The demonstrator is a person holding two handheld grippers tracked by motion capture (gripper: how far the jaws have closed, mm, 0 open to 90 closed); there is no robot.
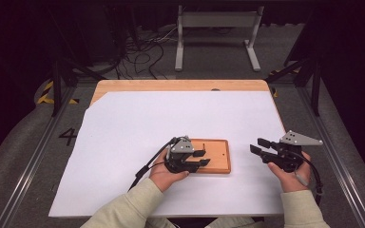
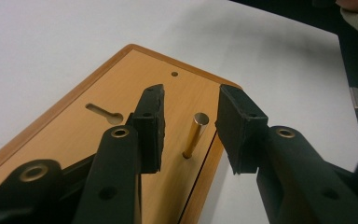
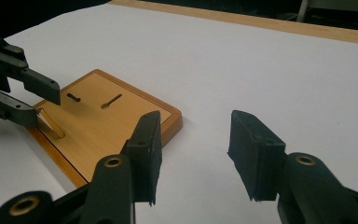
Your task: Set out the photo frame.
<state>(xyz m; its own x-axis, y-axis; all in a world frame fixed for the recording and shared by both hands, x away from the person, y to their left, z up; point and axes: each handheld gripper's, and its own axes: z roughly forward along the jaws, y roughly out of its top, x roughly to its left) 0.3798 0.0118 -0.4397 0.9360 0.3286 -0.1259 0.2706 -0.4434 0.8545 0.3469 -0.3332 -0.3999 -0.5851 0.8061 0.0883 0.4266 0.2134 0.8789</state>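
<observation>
The brass pin [image 2: 195,135] stands tilted on the wooden board [image 2: 121,88], which lies on the white sheet [image 1: 133,118] near the table's front edge; the left gripper [image 2: 189,126] straddles the pin, jaws apart and not touching it. The left gripper view resolves the pin's gap to each pad, whereas the right gripper view shows the board's two slots [image 3: 93,100]. The right gripper [image 3: 193,158] hovers open beside the board over the sheet, which covers a wooden table [image 1: 171,85] on grey floor.

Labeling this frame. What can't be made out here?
- High view: brass pin hidden under the left gripper; board slots too small.
- Left gripper view: board's near end cut off by the bottom edge and the jaws.
- Right gripper view: pin's top hidden behind the left gripper; contact unclear.
- Right gripper: nothing between the jaws.
</observation>
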